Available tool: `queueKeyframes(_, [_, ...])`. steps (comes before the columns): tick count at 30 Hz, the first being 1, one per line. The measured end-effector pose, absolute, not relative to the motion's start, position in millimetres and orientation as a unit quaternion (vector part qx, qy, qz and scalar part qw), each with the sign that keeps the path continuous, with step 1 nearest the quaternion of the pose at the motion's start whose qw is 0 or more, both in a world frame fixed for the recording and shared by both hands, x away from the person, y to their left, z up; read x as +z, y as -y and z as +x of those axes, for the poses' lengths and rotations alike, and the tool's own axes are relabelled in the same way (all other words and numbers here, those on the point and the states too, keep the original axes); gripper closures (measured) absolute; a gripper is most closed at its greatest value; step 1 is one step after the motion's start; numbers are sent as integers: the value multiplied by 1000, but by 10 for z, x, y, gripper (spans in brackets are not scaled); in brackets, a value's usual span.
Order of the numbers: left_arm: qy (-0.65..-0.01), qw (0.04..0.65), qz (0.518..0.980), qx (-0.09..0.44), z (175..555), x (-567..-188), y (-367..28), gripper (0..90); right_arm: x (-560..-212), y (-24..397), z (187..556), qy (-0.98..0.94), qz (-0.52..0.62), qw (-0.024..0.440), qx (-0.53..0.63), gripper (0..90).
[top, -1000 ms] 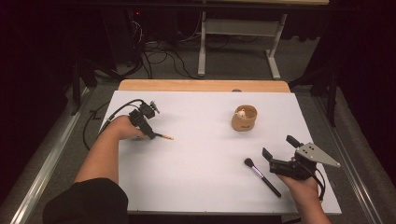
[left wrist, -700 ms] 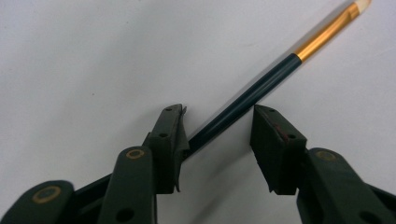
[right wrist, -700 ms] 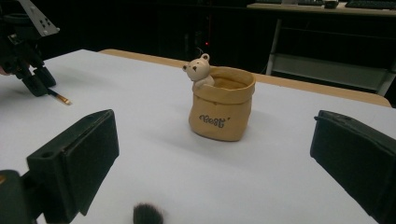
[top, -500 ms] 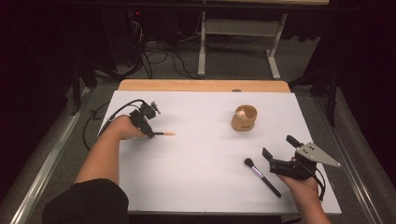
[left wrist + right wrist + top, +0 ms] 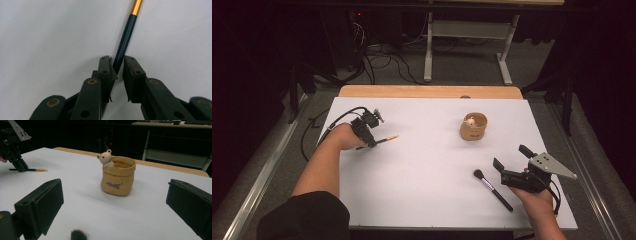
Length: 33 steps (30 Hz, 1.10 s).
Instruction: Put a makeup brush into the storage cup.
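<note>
The pencil (image 5: 124, 41) lies flat on the white counter (image 5: 422, 185), well left of the tan bear pouch (image 5: 473, 127) and nearer the counter's left edge. Your left tool (image 5: 117, 65) has just been closing around its dark shaft: the jaws stand a narrow gap apart with the shaft between them, one pad touching it, the other seemingly a hair off. I would not call it gripped yet.

The risk is that the shaft sits off-centre and skewed in the jaws; if you lift now, it may roll, pivot or slip out, and a jaw tip scraping the counter could flick it toward the left edge. Finish closing before rising.

Your right tool (image 5: 512, 165) hangs wide open and empty, right of and nearer you than the pouch, with the makeup brush (image 5: 492, 188) just beside it, untouched.

Between pencil and pouch the counter is bare, giving a free path across.
</note>
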State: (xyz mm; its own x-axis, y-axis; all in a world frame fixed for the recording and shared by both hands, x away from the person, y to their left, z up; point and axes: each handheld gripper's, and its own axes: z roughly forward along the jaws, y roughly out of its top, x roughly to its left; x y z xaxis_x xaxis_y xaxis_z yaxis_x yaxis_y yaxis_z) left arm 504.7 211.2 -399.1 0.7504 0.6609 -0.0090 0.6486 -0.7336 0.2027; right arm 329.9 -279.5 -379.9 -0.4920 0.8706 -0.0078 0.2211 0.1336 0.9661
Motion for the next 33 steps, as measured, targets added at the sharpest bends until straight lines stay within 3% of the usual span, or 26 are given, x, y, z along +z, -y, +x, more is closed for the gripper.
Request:
queueKeyframes(10, [-353, 99, 930, 33, 5051, -3995, -2121, 834, -3795, 2798, 3297, -686, 397, 312, 524, 27])
queueKeyframes(33, [-362, 97, 926, 29, 5063, -3989, -2121, 839, -3788, 2811, 3285, -684, 398, 313, 525, 26])
